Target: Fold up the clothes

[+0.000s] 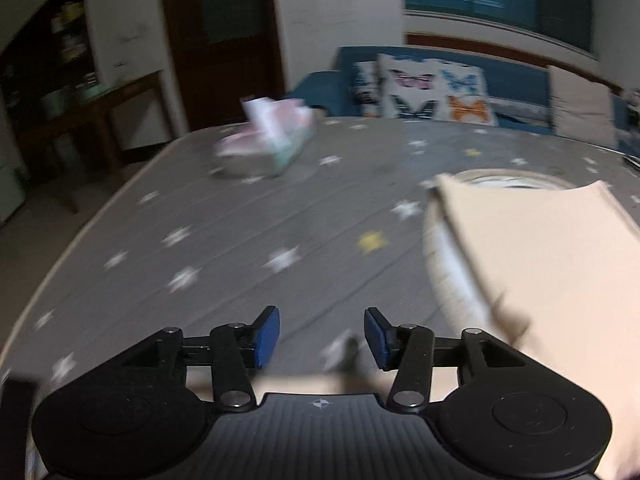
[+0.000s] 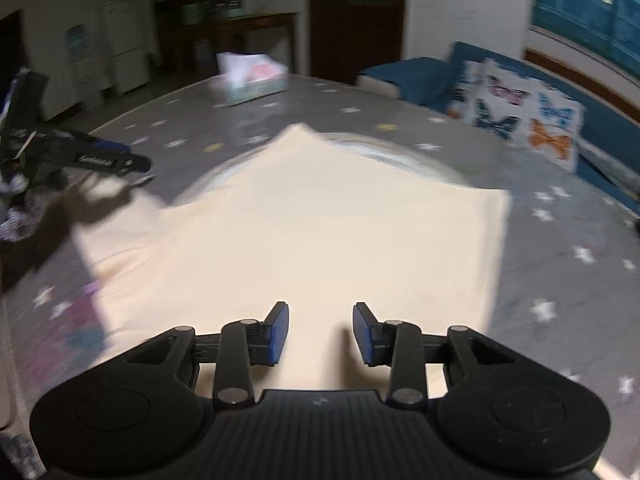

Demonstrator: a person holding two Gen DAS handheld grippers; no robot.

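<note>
A cream folded garment (image 2: 320, 232) lies flat on the grey star-patterned tablecloth (image 2: 560, 240), partly over a round glass turntable (image 2: 400, 152). My right gripper (image 2: 320, 332) is open and empty, just above the garment's near edge. In the left wrist view the garment (image 1: 552, 264) lies to the right, and my left gripper (image 1: 322, 336) is open and empty over the tablecloth (image 1: 240, 240) beside the garment's left edge. The left gripper also shows in the right wrist view (image 2: 104, 164) at the far left, blurred.
A tissue box (image 1: 276, 132) stands at the far side of the table; it also shows in the right wrist view (image 2: 252, 76). A blue sofa with butterfly cushions (image 1: 432, 92) is behind the table. A dark wooden side table (image 1: 92, 120) stands at the left.
</note>
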